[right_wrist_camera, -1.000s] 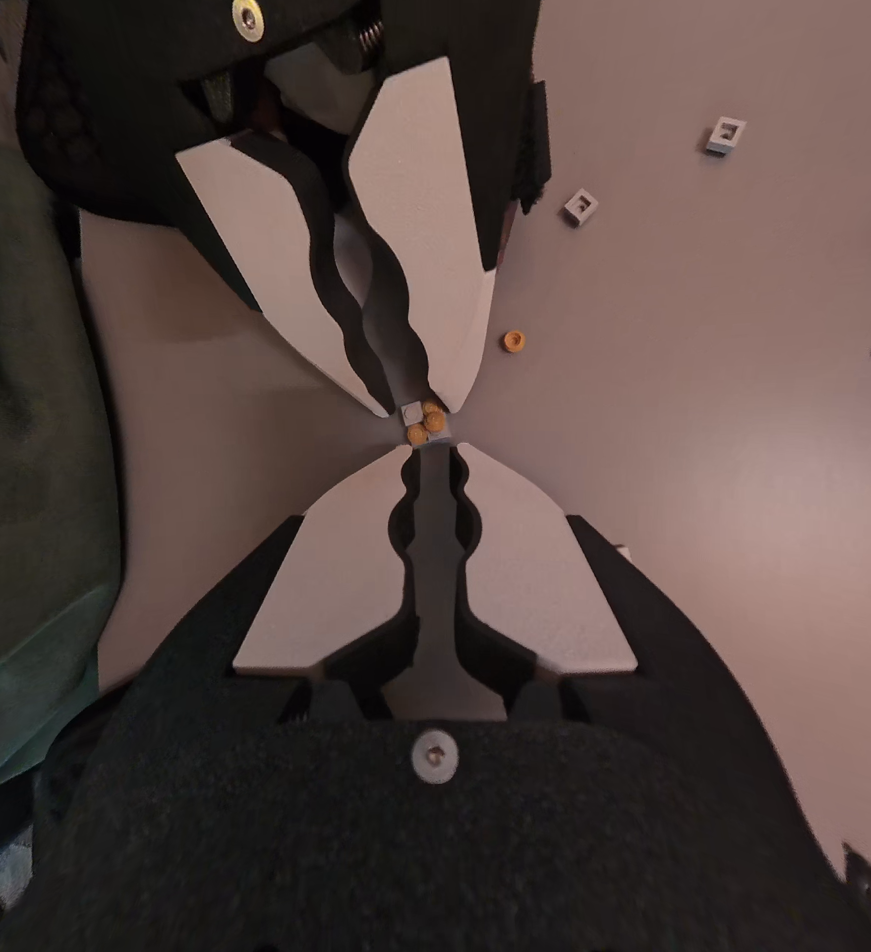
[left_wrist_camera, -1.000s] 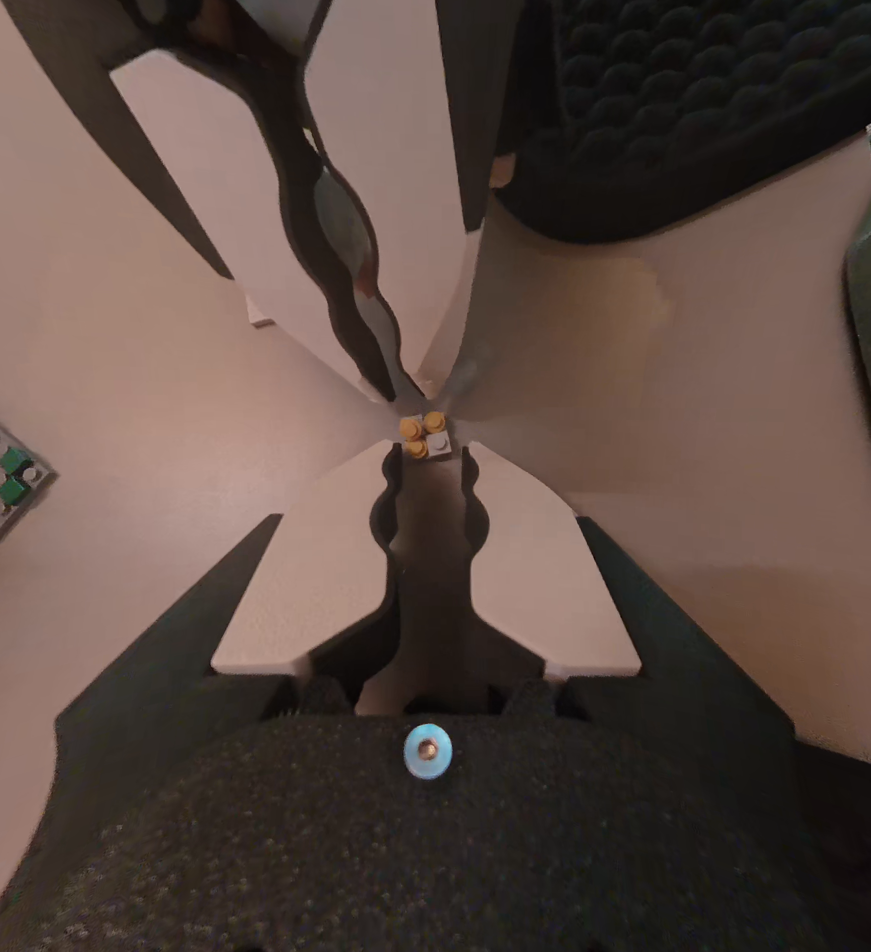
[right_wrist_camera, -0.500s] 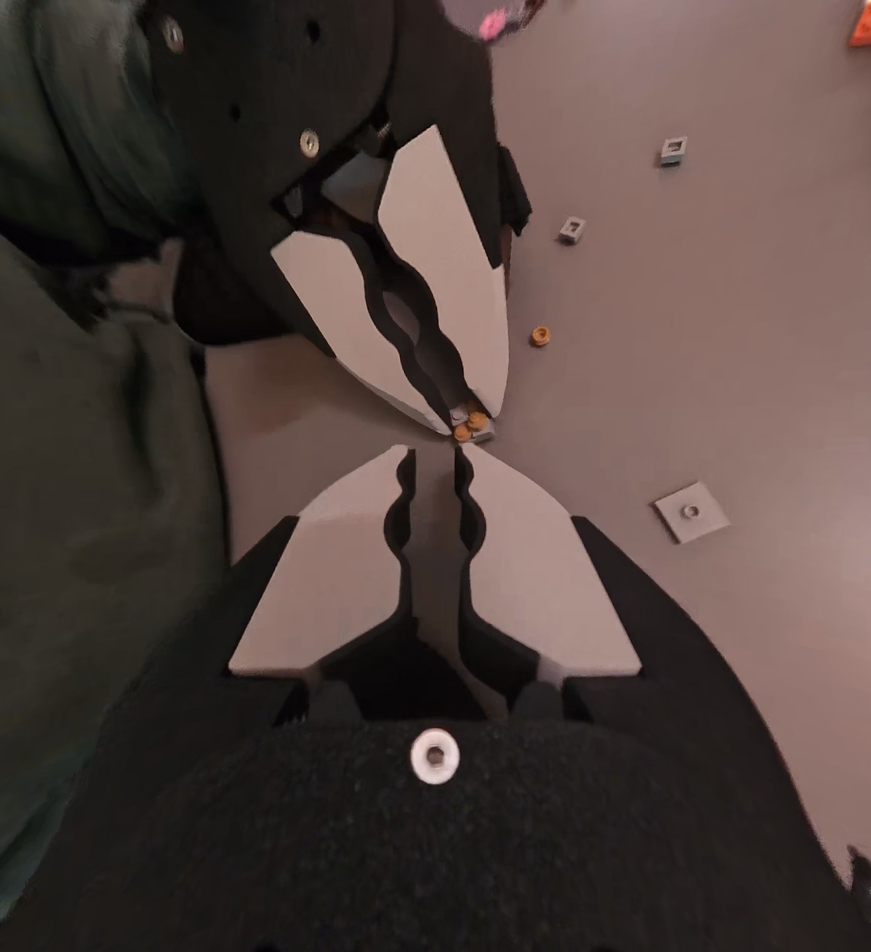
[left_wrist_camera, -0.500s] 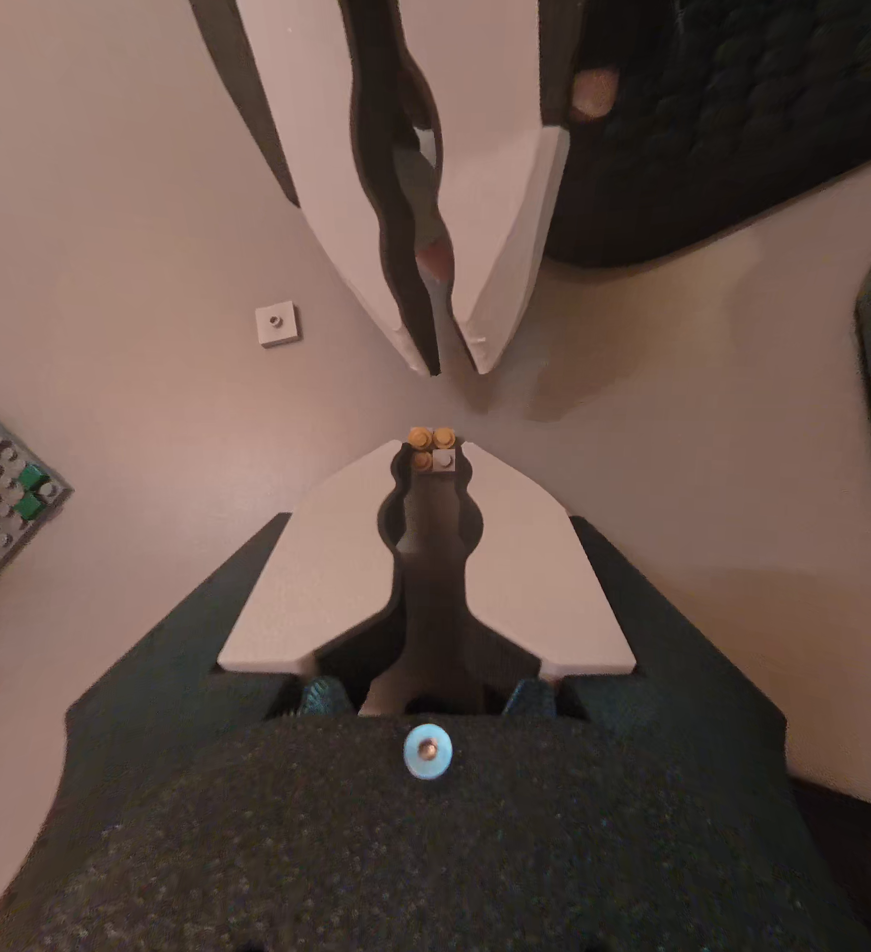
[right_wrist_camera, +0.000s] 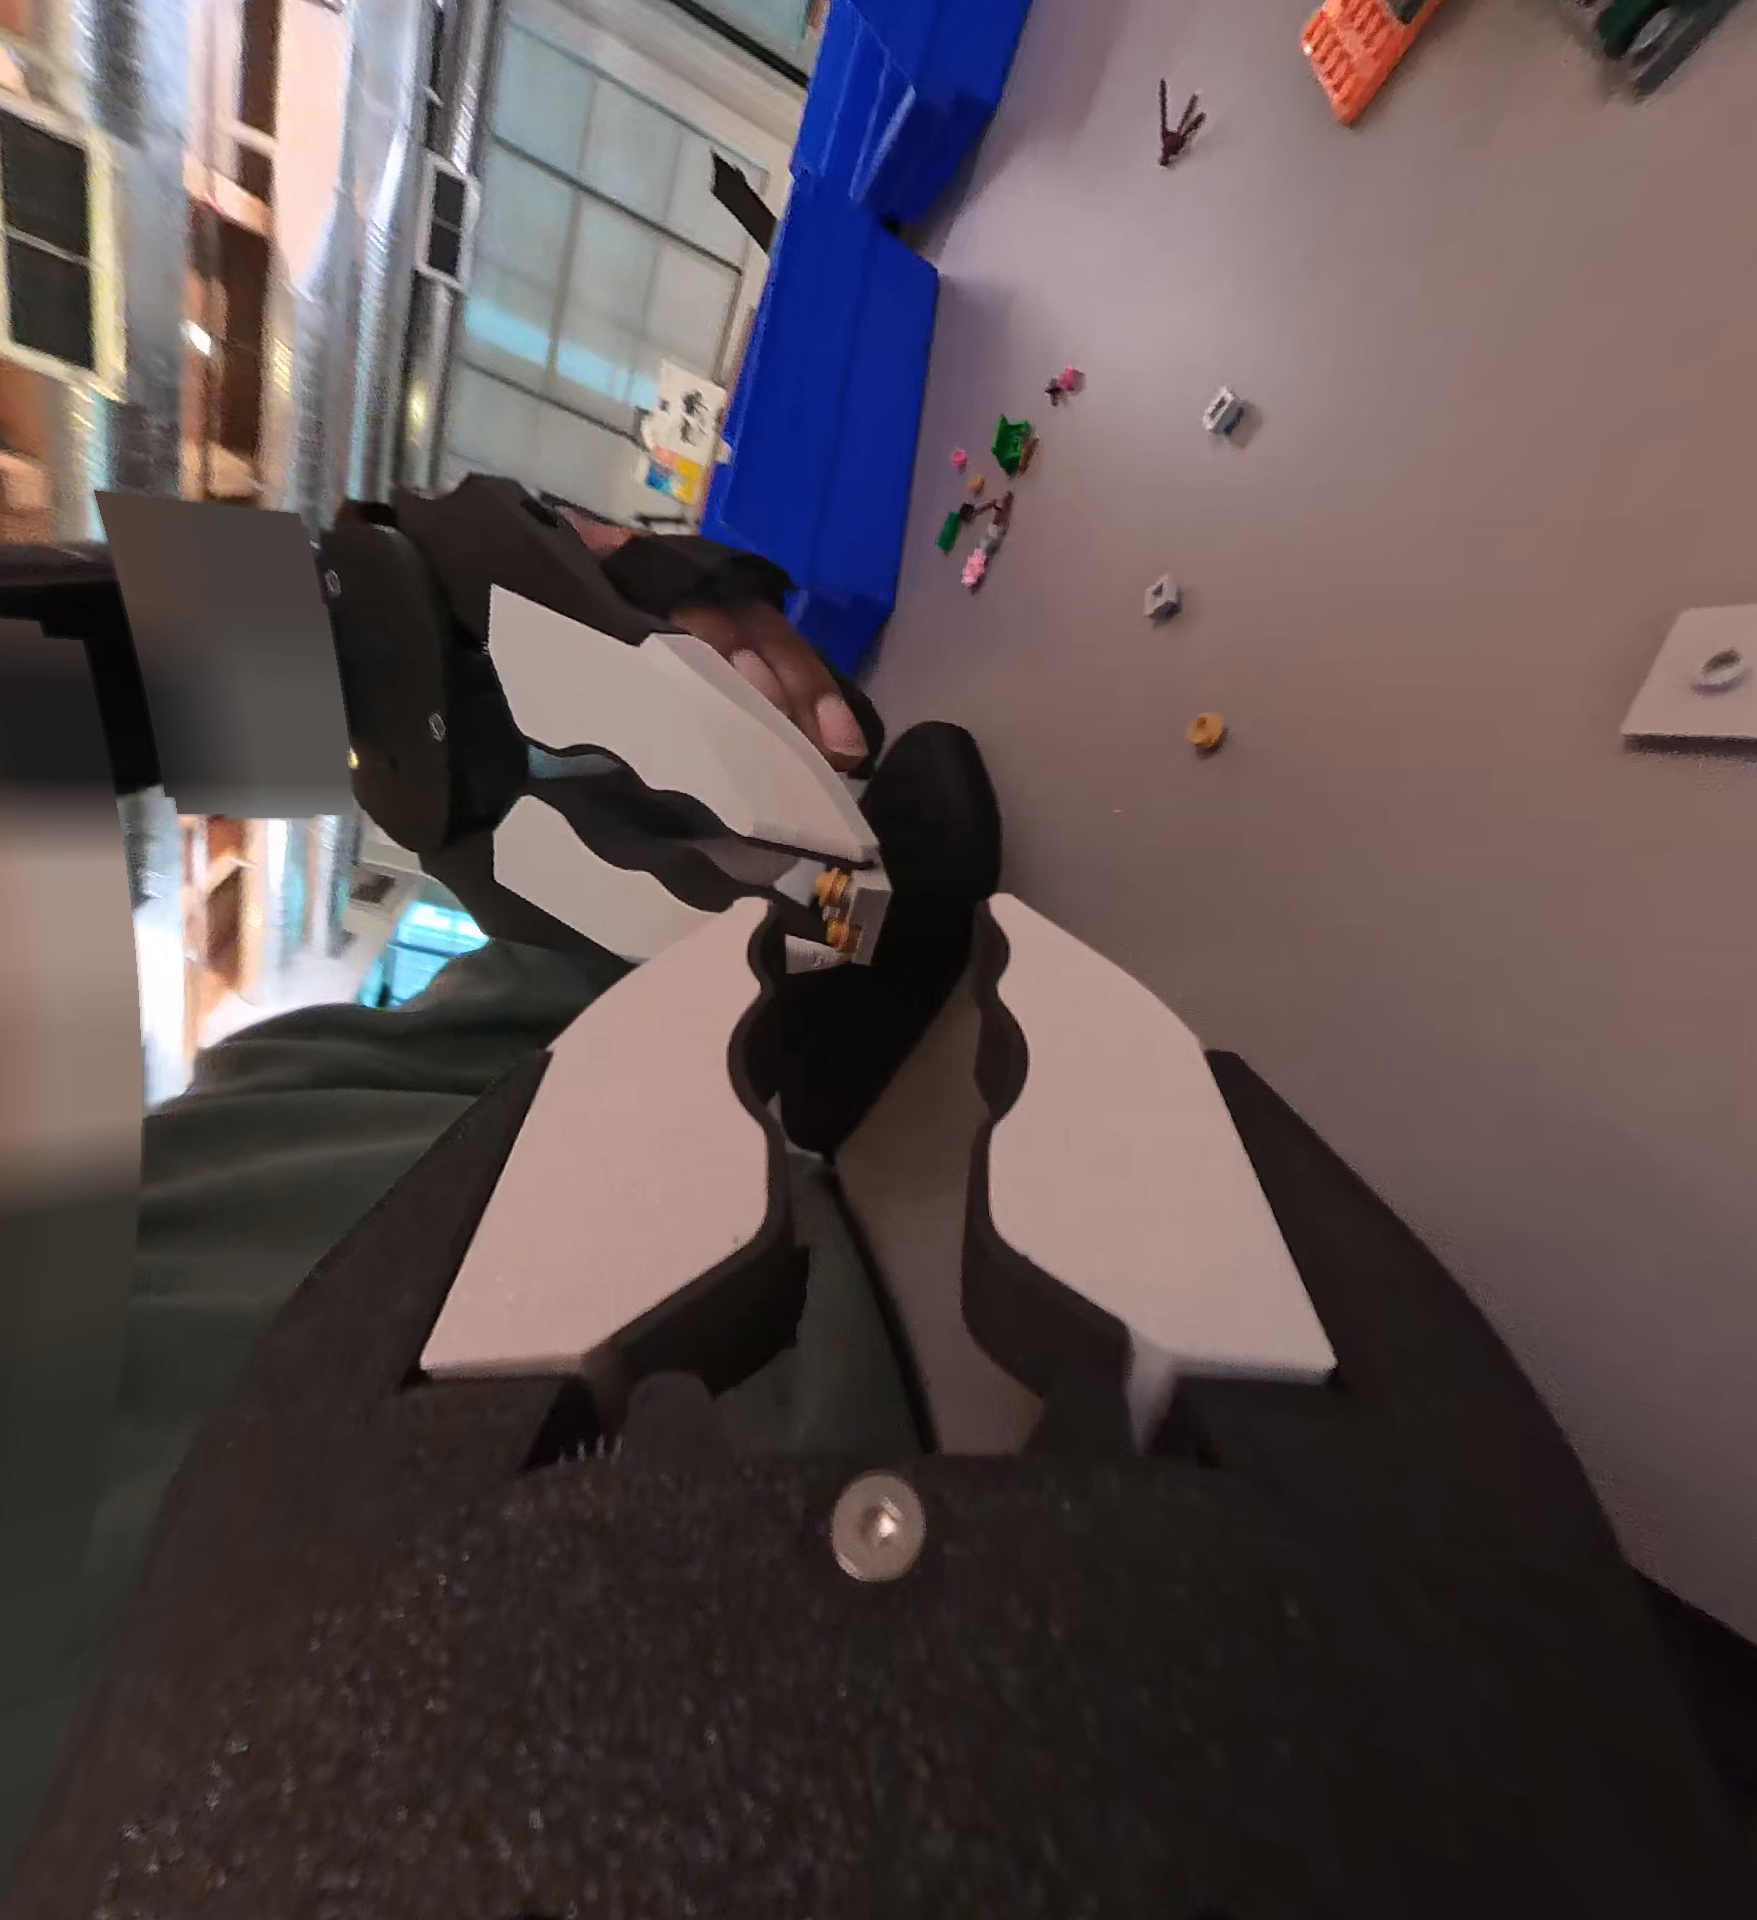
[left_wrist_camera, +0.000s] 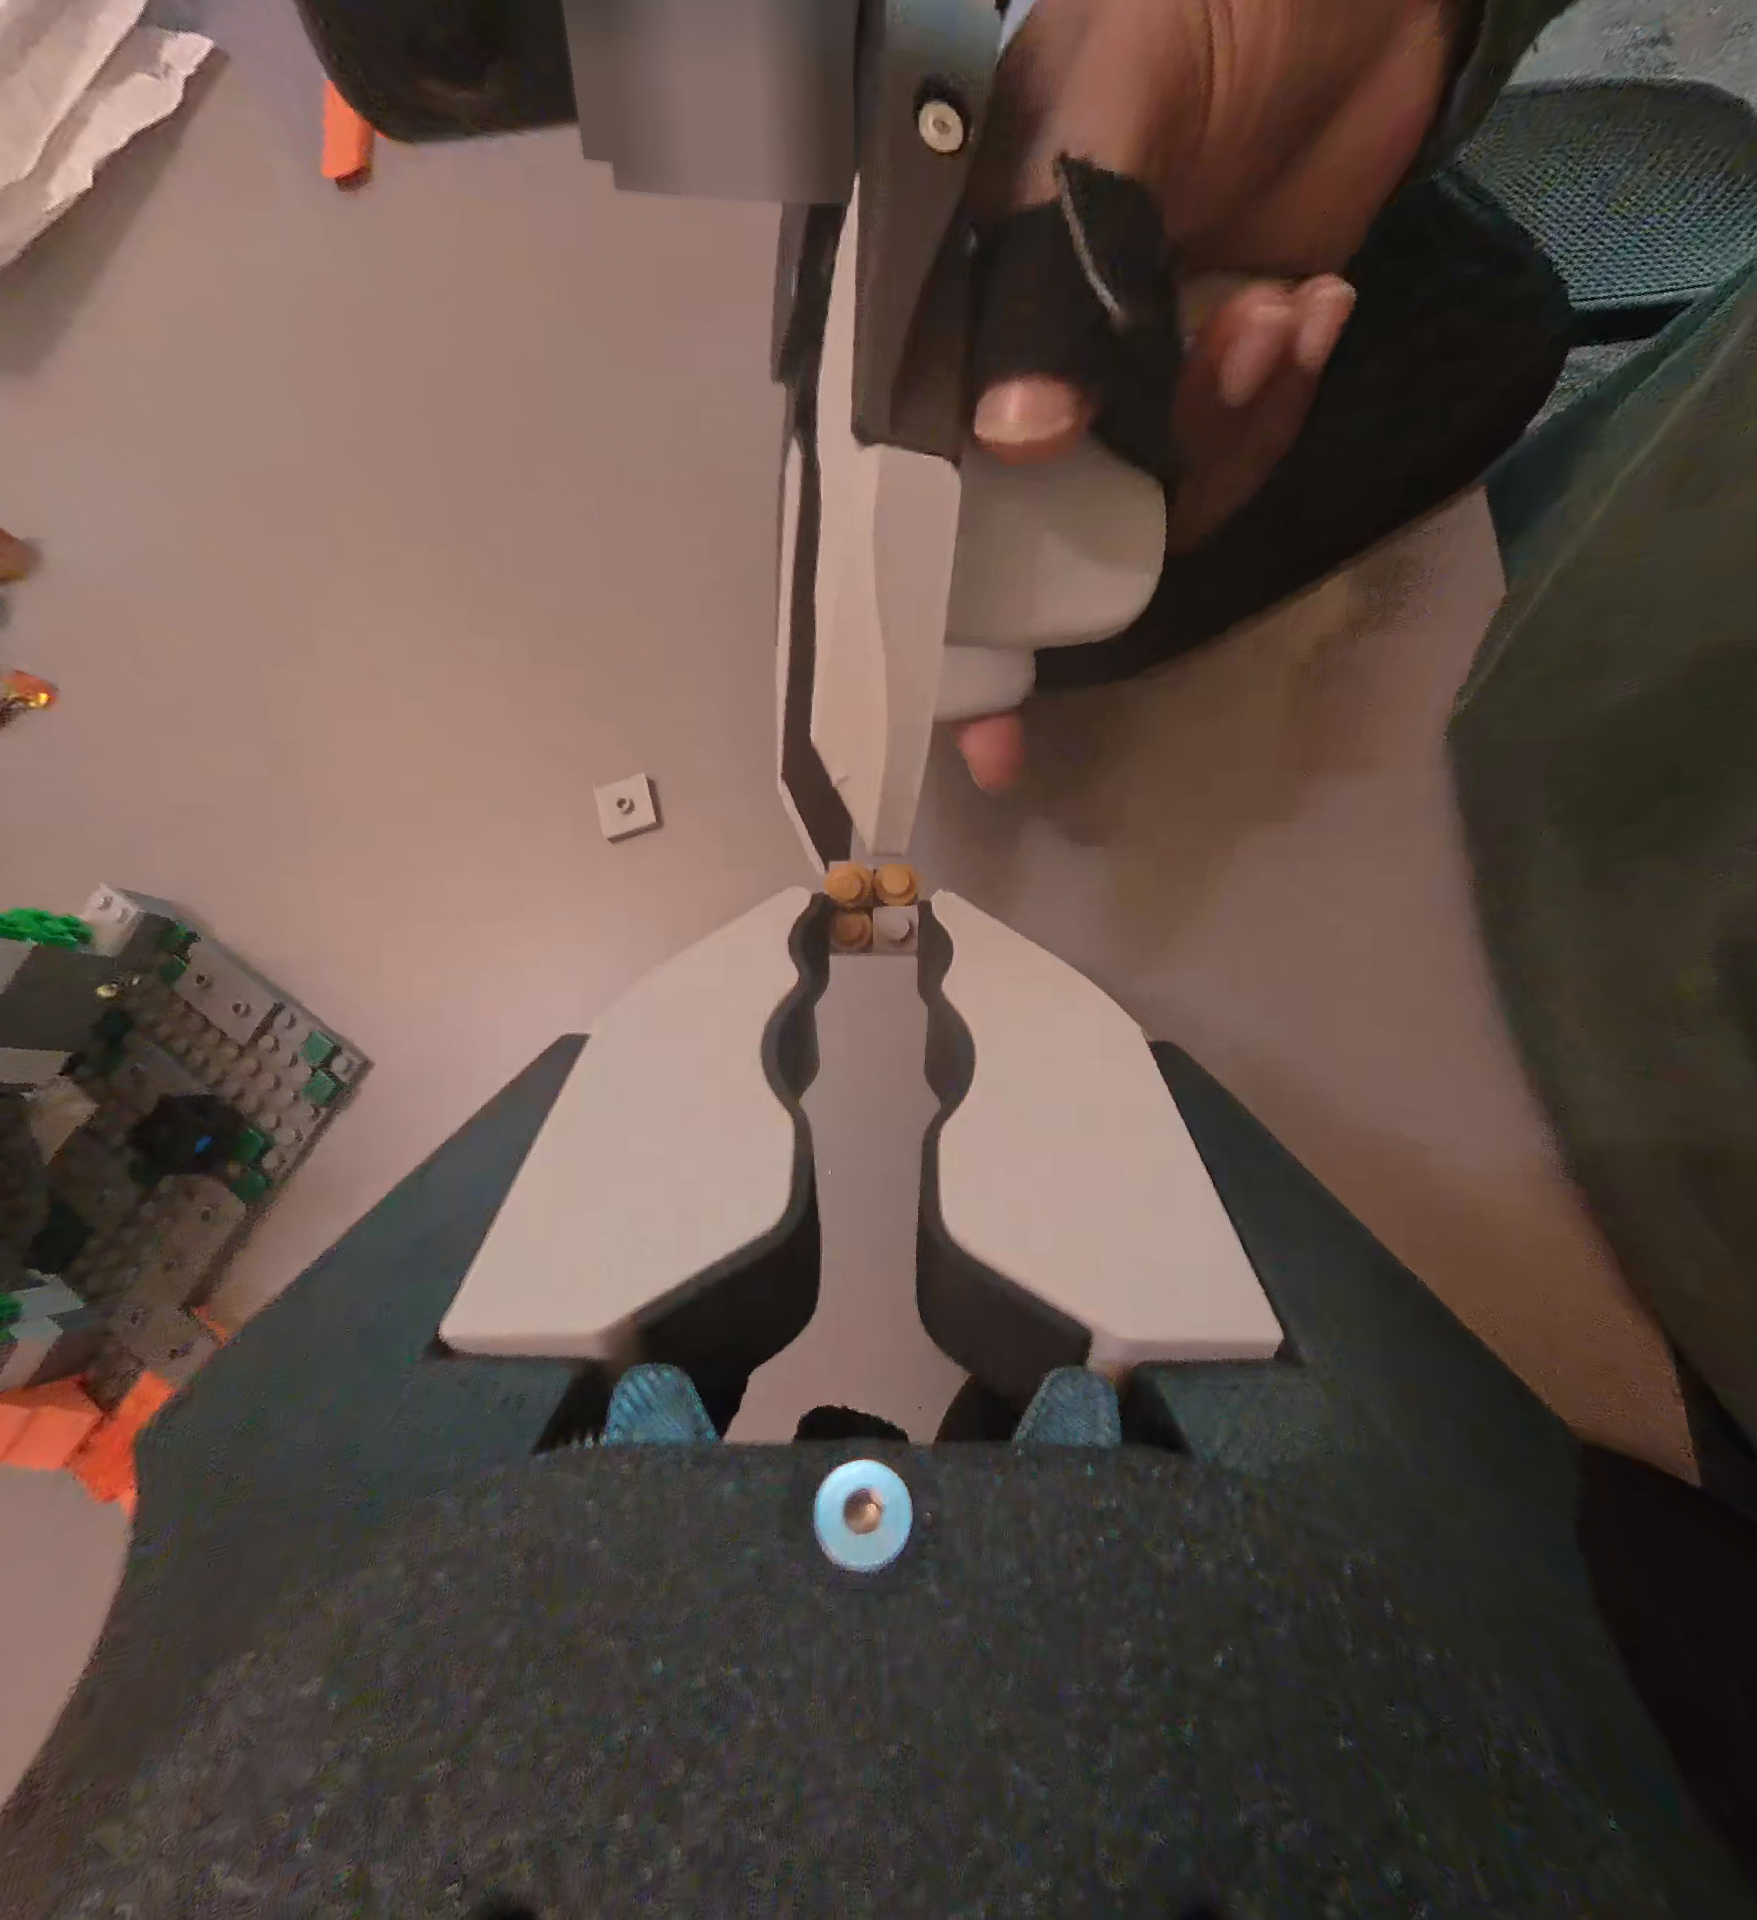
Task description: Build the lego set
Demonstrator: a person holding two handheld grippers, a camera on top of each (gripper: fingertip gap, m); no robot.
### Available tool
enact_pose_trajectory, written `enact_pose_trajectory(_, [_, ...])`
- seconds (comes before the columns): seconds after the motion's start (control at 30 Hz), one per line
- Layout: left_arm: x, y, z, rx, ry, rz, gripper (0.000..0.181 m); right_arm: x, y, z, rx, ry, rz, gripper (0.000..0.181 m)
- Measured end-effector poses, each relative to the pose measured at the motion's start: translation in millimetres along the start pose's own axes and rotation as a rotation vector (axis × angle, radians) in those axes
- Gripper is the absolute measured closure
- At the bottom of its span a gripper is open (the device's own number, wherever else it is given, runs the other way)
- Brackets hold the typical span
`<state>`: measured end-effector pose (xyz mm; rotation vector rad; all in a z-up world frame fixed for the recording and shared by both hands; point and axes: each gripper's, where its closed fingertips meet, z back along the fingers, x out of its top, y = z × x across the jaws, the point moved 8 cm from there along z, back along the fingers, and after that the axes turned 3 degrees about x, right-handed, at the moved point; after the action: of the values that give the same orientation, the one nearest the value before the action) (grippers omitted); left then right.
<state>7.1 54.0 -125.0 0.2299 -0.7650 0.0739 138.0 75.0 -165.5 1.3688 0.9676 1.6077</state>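
Only right view shows blue bins (right_wrist_camera: 832,343)

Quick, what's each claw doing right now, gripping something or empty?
Left gripper: shut on the small grey plate with tan studs.
Right gripper: open, holding nothing.

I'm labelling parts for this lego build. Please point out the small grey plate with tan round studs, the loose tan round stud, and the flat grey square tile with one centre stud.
Small grey plate with tan round studs (left_wrist_camera: 893,928), left wrist view, bare grey stud.
Loose tan round stud (right_wrist_camera: 1206,730), right wrist view, top.
Flat grey square tile with one centre stud (left_wrist_camera: 627,808), left wrist view, centre.
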Motion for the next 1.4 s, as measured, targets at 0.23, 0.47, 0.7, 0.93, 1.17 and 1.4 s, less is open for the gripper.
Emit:
enact_pose_trajectory(0.23, [9, 4, 5, 0.003, 0.042, -0.032, 0.166, 2, 8, -7, 0.09, -0.063, -0.063, 0.152])
enact_pose_trajectory(0.47, [10, 5, 7, 0.008, 0.048, -0.035, 0.166, 5, 6, -11, 0.089, -0.075, -0.064, 0.167])
enact_pose_trajectory(0.7, [10, 5, 12, 0.002, 0.055, -0.036, 0.166, 3, 8, -14, 0.134, -0.093, -0.095, 0.168])
enact_pose_trajectory(0.93, [14, 2, 20, 0.005, 0.029, -0.044, 0.166, 1, 14, -13, 0.206, -0.107, -0.124, 0.169])
enact_pose_trajectory(1.17, [19, -2, 28, 0.002, -0.016, -0.05, 0.166, -2, 22, -11, 0.264, -0.105, -0.066, 0.17])
enact_pose_trajectory(1.4, [23, -12, 33, 0.053, -0.057, -0.11, 0.166, -6, 27, -9, 0.307, -0.097, 0.012, 0.17])
